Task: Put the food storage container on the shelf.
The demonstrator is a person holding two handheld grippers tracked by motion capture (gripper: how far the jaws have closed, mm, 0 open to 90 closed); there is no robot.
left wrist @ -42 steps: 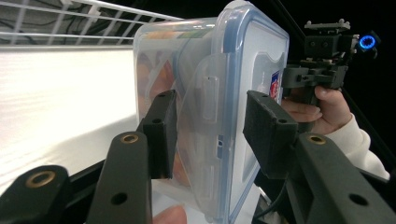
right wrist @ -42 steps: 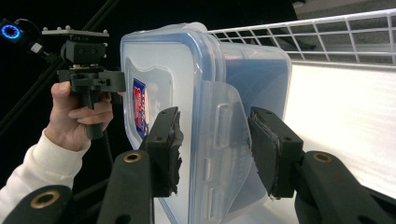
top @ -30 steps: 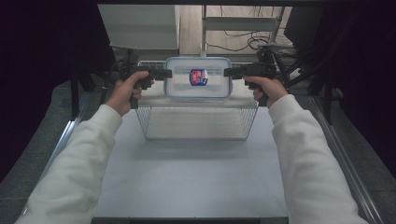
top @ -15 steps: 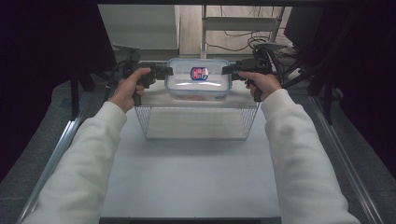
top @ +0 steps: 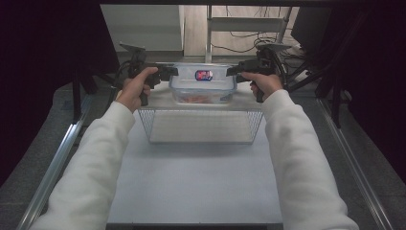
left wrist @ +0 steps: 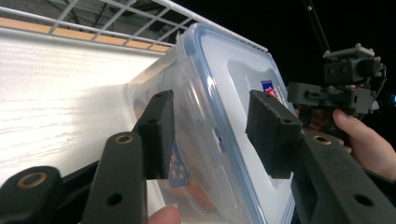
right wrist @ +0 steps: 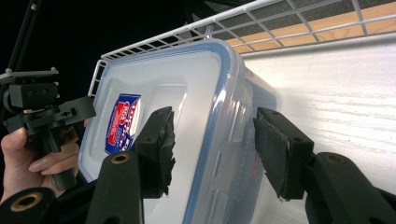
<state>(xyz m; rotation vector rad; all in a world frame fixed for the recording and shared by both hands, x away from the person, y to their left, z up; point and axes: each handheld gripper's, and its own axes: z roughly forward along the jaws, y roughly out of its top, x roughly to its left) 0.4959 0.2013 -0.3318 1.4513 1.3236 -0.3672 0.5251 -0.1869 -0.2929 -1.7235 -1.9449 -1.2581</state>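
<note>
High view has the lidded container [top: 202,85] farther back than a second ago, now beyond the wire basket [top: 200,125] instead of over it, apparently set on the table. Left gripper [top: 168,73] and right gripper [top: 233,71] have just been opening, pads standing off its ends, so release looks underway.

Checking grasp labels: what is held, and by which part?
The clear blue-rimmed plastic box; its short ends lie inside the left hand-held gripper and right hand-held gripper. Their jaws have just been opening; whether they grip cannot be told.
</note>
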